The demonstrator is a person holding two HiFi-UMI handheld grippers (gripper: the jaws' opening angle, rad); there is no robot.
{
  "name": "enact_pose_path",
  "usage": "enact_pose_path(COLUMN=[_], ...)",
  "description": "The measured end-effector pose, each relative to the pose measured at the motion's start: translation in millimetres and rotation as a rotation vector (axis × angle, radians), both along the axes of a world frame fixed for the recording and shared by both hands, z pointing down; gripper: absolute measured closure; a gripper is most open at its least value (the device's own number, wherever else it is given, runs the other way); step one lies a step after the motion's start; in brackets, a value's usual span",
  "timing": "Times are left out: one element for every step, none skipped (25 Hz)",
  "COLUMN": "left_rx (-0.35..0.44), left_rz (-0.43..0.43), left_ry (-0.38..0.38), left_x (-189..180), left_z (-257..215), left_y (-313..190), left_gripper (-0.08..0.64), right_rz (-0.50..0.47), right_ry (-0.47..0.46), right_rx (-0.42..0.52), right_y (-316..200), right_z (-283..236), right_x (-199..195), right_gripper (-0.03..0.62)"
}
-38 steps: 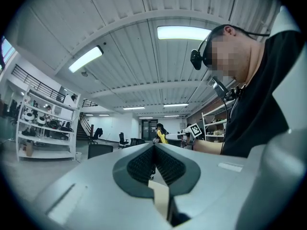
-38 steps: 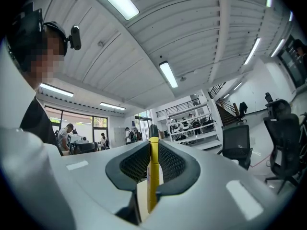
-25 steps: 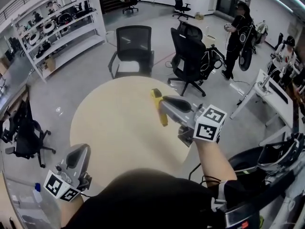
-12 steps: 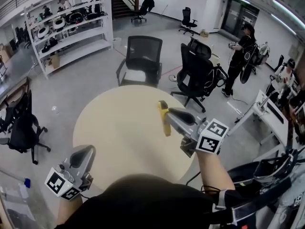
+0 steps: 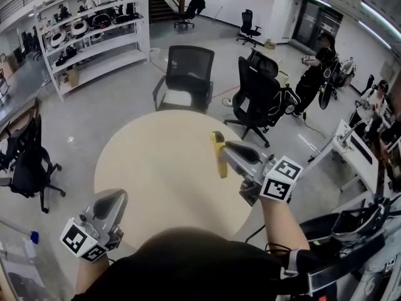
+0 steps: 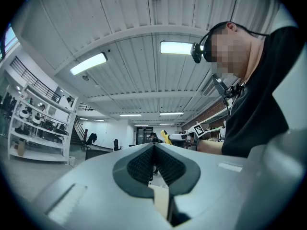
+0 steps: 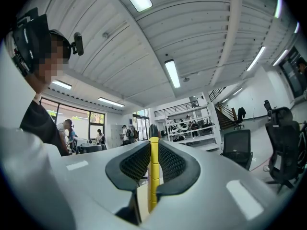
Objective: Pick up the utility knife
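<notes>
The right gripper (image 5: 228,148) is clenched on the utility knife (image 5: 218,155) - its ribbed pads (image 7: 171,163) press the yellow handle from both sides. In the right gripper view the knife (image 7: 153,176) stands as a narrow yellow strip running up through the seam of the jaws and poking out just past their tips. Seen from the head view, the knife crosses the jaws' front end, one end reaching beyond the tips toward the far side and the other hanging back toward the person, all of it over the round beige table (image 5: 153,162) beneath the gripper. The marker cube (image 5: 281,180) sits behind the jaws, at the person's wrist.

The left gripper (image 5: 111,200) hangs well apart from the right one, at the table's near edge and close to the person's body. Its jaws are pressed together with nothing between them - in the left gripper view (image 6: 154,150) the pads meet in one dark seam. Beyond the right gripper, past the table's far rim, stand two black office chairs (image 5: 183,68), and a white shelving rack (image 5: 94,39) is off to its left.
</notes>
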State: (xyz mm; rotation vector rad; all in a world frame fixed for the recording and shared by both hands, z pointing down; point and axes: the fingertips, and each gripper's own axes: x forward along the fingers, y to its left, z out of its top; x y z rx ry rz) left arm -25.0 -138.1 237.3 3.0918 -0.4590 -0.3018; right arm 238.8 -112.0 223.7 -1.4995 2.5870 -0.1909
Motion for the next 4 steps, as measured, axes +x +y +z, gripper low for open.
enact_pose_path(left_rx=[0.000,0.000,0.002,0.003], left_rz=[-0.003,-0.006,-0.009,-0.012], left_ry=[0.001,0.001,0.003,0.004], left_x=[-0.5,-0.8,-1.0,-1.2], left_z=[0.1,0.0,-0.3,-0.5], left_y=[0.7,1.3,2.0,2.6], left_gripper=[0.563,0.563,0.563,0.563], right_rz=[-0.002,-0.005,-0.007,-0.010], right_ry=[0.000,0.002,0.003,0.005], right_rx=[0.001,0.002,0.005,0.007], right_y=[0.3,0.5,0.7,0.9], right_z=[0.4,0.5,0.4,0.3], right_x=[0.1,0.0,-0.1,-0.2], right_gripper=[0.525,0.525,0.525,0.525])
